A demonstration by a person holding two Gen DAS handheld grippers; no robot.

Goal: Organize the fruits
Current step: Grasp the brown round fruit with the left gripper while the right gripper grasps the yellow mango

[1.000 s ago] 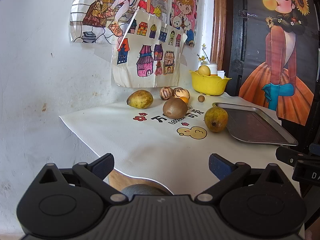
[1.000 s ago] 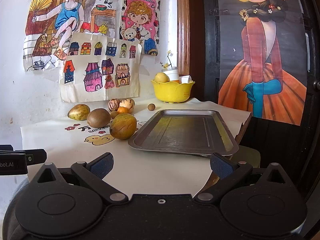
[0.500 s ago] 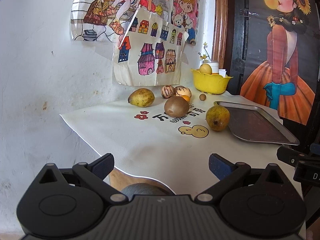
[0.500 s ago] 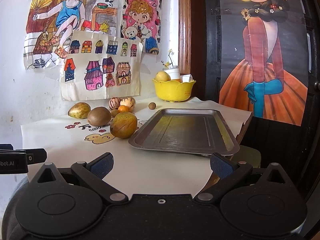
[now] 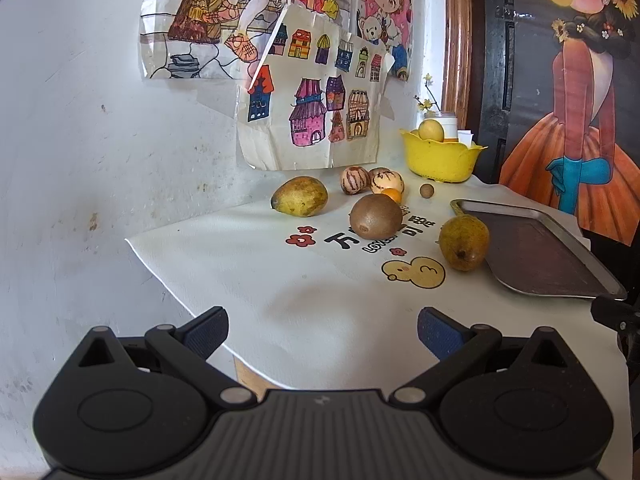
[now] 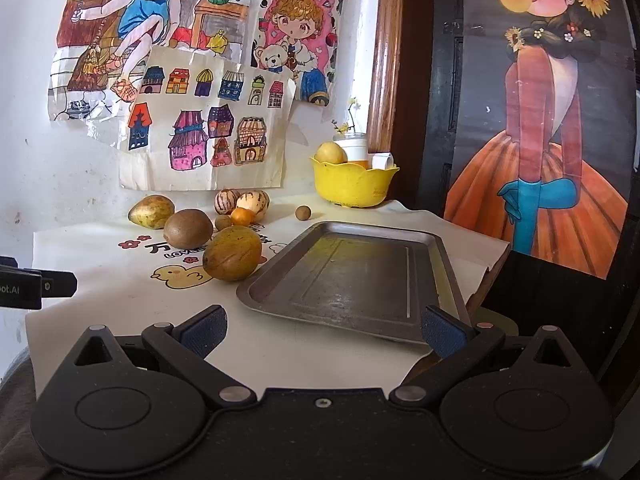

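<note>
Yellow-brown pear (image 6: 232, 253) beside tray (image 6: 436, 264): firm, bruisable; grasp its widest middle. Both hand-held grippers (image 5: 322, 330) (image 6: 323, 330) spread wide, empty.

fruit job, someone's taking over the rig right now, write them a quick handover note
Left gripper: open, empty, over the table's near edge.
Right gripper: open, empty, at the near end of the metal tray.
Tray holds nothing. Loose on the tablecloth: two green-yellow fruits, a kiwi, two striped fruits, a small orange one, and small brown ones.
Yellow bowl already holds some fruit.
Done: nothing visible. Left: all the loose fruit.
</note>
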